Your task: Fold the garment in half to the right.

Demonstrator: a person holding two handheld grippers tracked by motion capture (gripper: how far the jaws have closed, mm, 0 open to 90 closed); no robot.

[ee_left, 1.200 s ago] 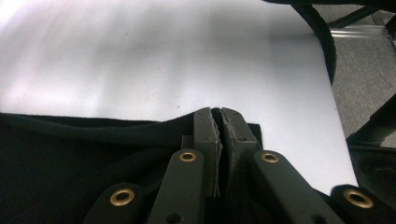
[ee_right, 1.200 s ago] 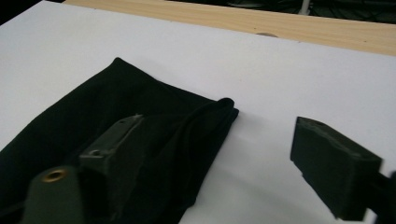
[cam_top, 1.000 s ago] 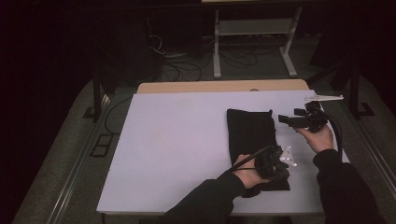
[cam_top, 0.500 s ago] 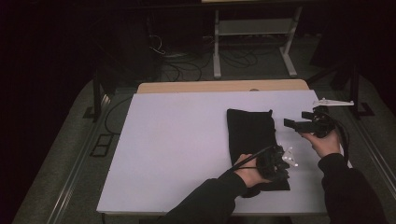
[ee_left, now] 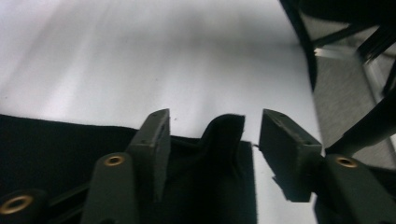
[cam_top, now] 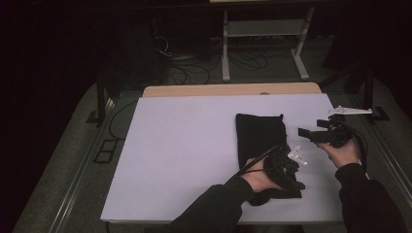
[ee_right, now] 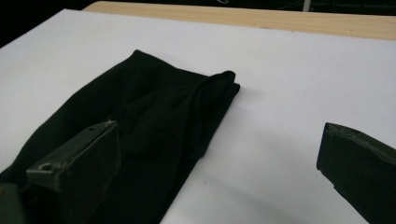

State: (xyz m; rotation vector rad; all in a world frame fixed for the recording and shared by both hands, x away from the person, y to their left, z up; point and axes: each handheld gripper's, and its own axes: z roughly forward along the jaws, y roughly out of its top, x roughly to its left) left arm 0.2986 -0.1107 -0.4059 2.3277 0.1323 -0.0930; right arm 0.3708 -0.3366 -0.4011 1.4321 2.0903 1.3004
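A black cloth (cam_top: 260, 133) lies folded in a long strip on the white table (cam_top: 194, 145). My left gripper (cam_top: 290, 174) rests on its near end. Its jaws have just been opening, and in the left gripper view (ee_left: 215, 123) a raised fold of the cloth (ee_left: 56, 144) stands between the pads without being pressed. My right gripper (cam_top: 303, 132) hovers over the table to the right of the cloth, pointing left. Its jaws have just been opening too and stand wide (ee_right: 217, 135) with nothing between them. The cloth (ee_right: 140, 107) lies ahead of them.
A wooden board (cam_top: 228, 90) borders the table's far edge. Beyond it, a white metal stand (cam_top: 265, 29) and cables lie on the dark floor. A floor rail (cam_top: 388, 155) runs along the table's right side. The person's dark sleeves come in from the bottom.
The right hand has drifted a little to the right, away from the cloth. The left hand has stayed at the cloth's near end.
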